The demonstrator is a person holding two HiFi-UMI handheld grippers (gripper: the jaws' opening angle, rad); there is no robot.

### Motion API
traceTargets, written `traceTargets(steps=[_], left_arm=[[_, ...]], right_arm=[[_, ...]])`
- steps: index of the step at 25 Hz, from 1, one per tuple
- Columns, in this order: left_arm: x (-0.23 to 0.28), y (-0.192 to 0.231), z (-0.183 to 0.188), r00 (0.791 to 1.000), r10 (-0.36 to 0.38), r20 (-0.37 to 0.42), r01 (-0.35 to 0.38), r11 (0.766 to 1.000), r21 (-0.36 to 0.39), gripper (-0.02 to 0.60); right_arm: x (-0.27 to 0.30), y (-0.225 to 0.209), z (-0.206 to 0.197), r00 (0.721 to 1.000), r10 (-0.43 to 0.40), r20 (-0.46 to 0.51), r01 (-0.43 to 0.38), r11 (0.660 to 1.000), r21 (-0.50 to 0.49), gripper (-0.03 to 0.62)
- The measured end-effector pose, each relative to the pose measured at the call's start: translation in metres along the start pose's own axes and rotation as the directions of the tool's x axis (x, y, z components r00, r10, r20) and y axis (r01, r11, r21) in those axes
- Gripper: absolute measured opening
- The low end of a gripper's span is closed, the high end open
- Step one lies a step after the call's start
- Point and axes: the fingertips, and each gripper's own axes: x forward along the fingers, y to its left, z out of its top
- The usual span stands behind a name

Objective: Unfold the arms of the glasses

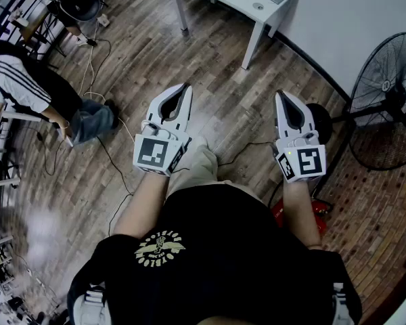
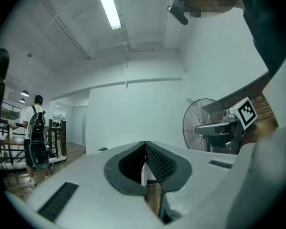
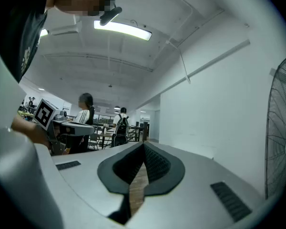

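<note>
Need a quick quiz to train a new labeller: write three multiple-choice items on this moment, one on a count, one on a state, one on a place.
1. How many tools does the head view show?
A. One
B. Two
C. Three

2. How do the jaws of the left tool and the right tool stand?
A. Both shut, nothing between them
B. Both wide open
C. Left open, right shut

3. Where is the black pedestal fan?
A. Between the two tools
B. On the wooden floor, to the right of the right tool
C. To the left of the left tool

Answers:
1. B: one tool with a marker cube shows in each hand.
2. A: in each gripper view the pads meet at the tips, with nothing between them.
3. B: the fan stands at the head view's right edge.
</note>
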Motion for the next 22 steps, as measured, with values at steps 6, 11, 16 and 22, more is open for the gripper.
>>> traceTargets(steps=[6,11,16,22], left_arm=[[0.073,0.049,-0.001,1.0,-0.031,-0.007,0.031,0.999,0.009,0.009],[0.129,0.086,-0.008,0.999,-0.042,-0.028,0.043,0.999,0.023,0.009],[0.168,0.132,-0.016,0.998,-0.043,-0.041,0.044,0.998,0.033,0.009],[0.198,0.178,-0.026,0.999,-0.024,-0.044,0.025,0.999,0.041,0.009]], right_arm=[[0.075,-0.026,0.009,0.999,0.028,0.021,-0.029,0.999,0.03,0.0],[0.132,-0.051,0.005,1.0,0.014,-0.002,-0.014,1.0,0.026,0.0],[0.188,-0.061,0.003,1.0,0.007,-0.023,-0.006,1.0,0.023,0.0],[0.243,-0.069,-0.009,0.998,0.024,-0.053,-0.022,0.999,0.024,0.0]])
